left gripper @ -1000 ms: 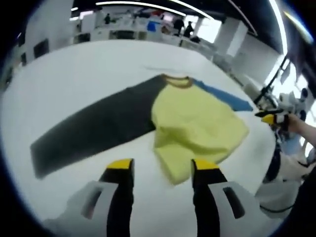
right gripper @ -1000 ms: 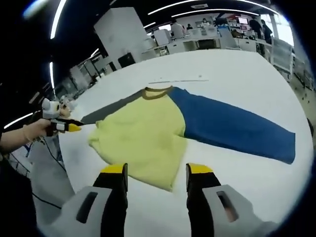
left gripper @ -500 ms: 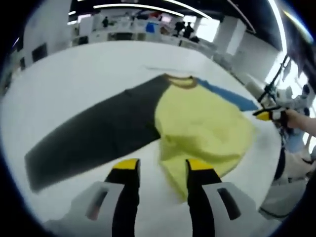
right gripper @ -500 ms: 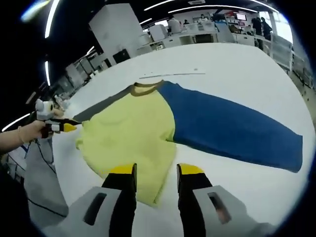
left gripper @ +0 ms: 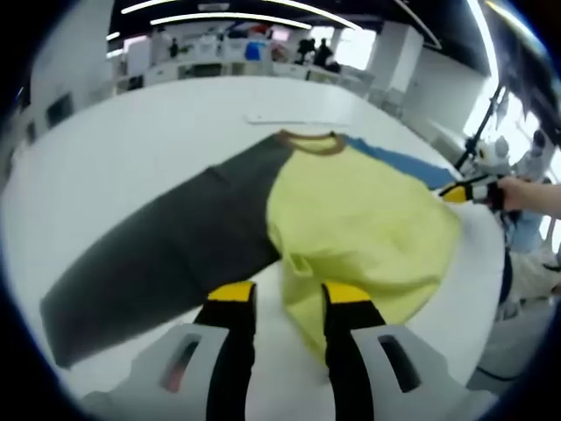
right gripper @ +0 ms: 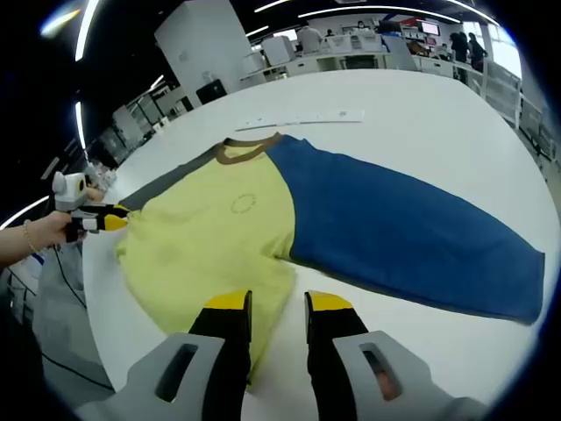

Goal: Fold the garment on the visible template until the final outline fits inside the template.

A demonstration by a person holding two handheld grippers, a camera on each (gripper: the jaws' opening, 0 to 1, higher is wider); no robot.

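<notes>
One garment on white table.

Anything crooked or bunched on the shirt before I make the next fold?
Yes. The yellow body of the long-sleeved shirt is rumpled, with a small raised fold at its hem corner beside the dark grey sleeve. The blue sleeve lies flat on the white table.

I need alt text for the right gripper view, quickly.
A long-sleeved shirt lies flat on a white table, yellow body, blue sleeve stretched right. The right gripper hovers at its near hem, jaws slightly apart; the left gripper reaches the shirt's left edge.
</notes>
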